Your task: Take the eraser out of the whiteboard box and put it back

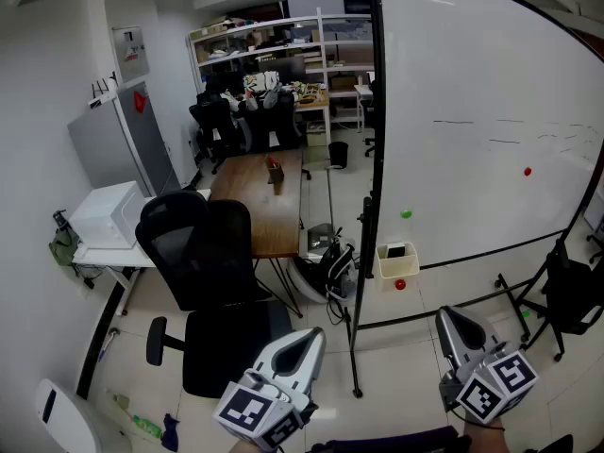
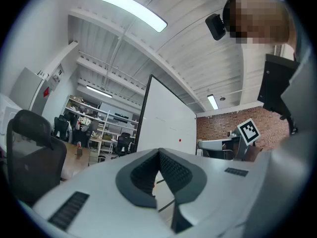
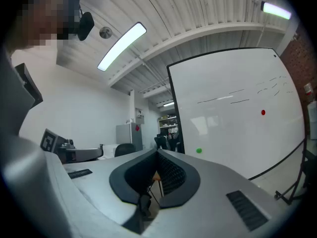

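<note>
While we held both grippers level, the left gripper (image 1: pixel 304 345) and the right gripper (image 1: pixel 455 324) each had jaws pressed together on nothing. The eraser (image 1: pixel 396 251) sat dark inside the whiteboard box (image 1: pixel 397 271) at the whiteboard's (image 1: pixel 472 111) lower edge, ahead between them and well apart. We judged the right gripper nearer.

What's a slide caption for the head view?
Left gripper and right gripper, both shut, face the whiteboard and its box.
</note>
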{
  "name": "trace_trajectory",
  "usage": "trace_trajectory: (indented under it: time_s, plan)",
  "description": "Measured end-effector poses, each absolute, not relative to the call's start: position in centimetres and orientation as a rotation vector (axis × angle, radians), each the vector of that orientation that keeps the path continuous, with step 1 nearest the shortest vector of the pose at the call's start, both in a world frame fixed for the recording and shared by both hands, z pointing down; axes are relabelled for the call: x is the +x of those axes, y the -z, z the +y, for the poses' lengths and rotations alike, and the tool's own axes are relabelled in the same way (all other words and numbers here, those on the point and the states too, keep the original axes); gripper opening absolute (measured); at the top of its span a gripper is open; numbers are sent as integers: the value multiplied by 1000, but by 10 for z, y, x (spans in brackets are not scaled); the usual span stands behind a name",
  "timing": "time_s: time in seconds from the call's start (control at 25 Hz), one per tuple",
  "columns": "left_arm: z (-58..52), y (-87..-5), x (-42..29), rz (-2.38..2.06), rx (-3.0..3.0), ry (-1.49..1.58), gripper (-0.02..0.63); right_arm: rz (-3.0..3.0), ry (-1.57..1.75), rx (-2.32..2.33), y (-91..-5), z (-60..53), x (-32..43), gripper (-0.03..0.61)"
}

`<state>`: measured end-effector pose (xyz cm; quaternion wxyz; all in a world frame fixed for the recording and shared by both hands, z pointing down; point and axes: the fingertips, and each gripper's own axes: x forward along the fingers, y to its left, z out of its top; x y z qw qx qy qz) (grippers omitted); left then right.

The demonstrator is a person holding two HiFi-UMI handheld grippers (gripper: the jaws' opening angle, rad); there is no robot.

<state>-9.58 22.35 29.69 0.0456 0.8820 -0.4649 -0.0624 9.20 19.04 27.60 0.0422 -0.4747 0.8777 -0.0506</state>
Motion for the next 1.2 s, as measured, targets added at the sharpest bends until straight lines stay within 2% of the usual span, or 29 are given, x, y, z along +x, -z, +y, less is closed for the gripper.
trace_trajectory:
  time_s: [0.32,0.64,1.2]
  plan:
    - [203,-302,-125,-1365,2714,215,28,2673,151,-1495,-284,178,57,18]
    - [154,-301,-116,-1406,2703,218,28,2682,164,-1442,-286,125,63,18]
    - [-19,-275,-34,-1536,2708,231,28,2777,150,-1242,-278,-59,124,18]
